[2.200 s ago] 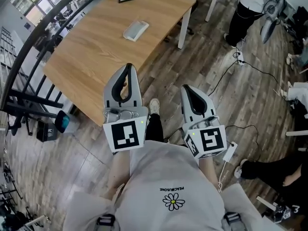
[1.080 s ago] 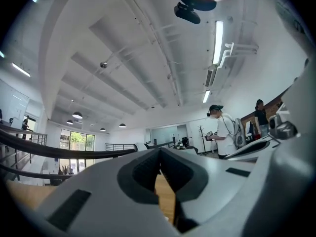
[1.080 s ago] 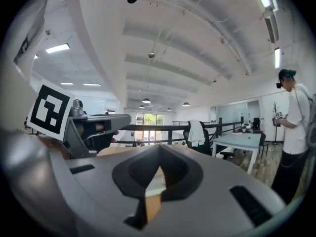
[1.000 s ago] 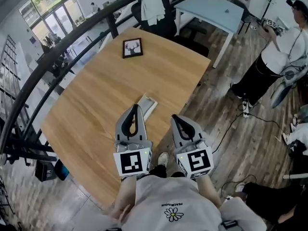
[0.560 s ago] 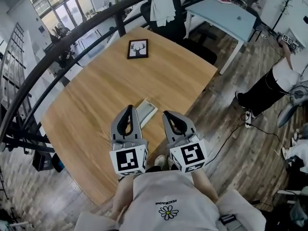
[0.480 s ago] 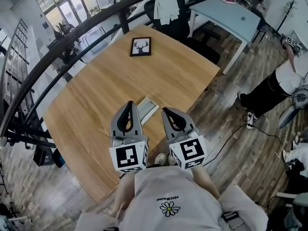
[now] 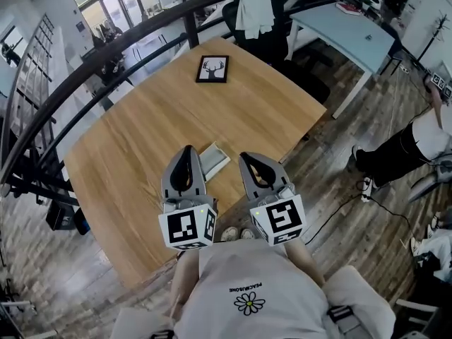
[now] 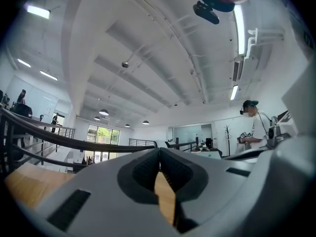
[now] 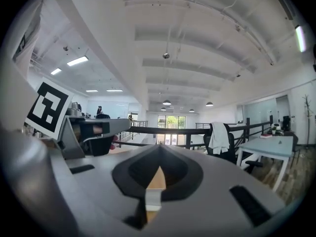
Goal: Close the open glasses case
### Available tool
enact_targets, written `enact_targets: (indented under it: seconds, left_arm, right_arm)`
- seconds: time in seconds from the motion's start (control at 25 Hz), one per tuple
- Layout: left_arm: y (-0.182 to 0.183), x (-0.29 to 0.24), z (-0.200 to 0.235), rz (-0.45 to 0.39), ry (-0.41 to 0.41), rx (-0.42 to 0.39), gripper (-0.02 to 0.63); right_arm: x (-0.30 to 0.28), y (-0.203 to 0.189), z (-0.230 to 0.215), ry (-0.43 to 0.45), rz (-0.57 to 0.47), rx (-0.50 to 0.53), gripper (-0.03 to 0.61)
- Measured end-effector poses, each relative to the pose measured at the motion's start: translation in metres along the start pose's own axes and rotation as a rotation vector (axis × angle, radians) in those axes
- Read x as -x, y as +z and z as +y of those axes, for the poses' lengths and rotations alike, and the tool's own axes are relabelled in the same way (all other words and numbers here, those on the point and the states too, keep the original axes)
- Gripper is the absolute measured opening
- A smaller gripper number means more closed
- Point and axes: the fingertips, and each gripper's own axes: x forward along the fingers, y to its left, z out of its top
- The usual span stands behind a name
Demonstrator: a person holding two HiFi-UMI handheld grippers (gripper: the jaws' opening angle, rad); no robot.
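1. The person wears a pale grey short-sleeved T-shirt [image 7: 247, 263]. It carries a small white daisy [image 7: 248, 301] with a yellow centre, under a line of tiny black print.
2. Black buckles [image 7: 337, 315] sit on straps at both shoulders.
3. Pale shoes [image 7: 230, 233] show beyond the shirt.
4. The left gripper [image 7: 187, 151] and the right gripper [image 7: 248, 158] have smooth grey-and-white shells that taper to rounded tips. Each has a dark teardrop hollow.
5. Each gripper bears a white marker cube [image 7: 187, 228] at its near end, with black square patterns.
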Motion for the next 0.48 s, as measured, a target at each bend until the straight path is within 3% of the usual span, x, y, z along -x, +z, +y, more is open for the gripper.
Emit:
enact_targets:
  seconds: [0.32, 0.48]
  left_arm:
    - [-0.003, -0.01, 0.014, 0.002, -0.012, 0.018, 0.034]
    - [-0.006, -0.014, 0.012, 0.011, -0.105, 0.01, 0.162]
  right_arm:
    - [-0.011, -0.002, -0.001, 0.02, -0.005, -0.026, 0.006]
    - [-0.015, -0.003, 0.002, 0.029, 0.0, -0.023, 0.006]
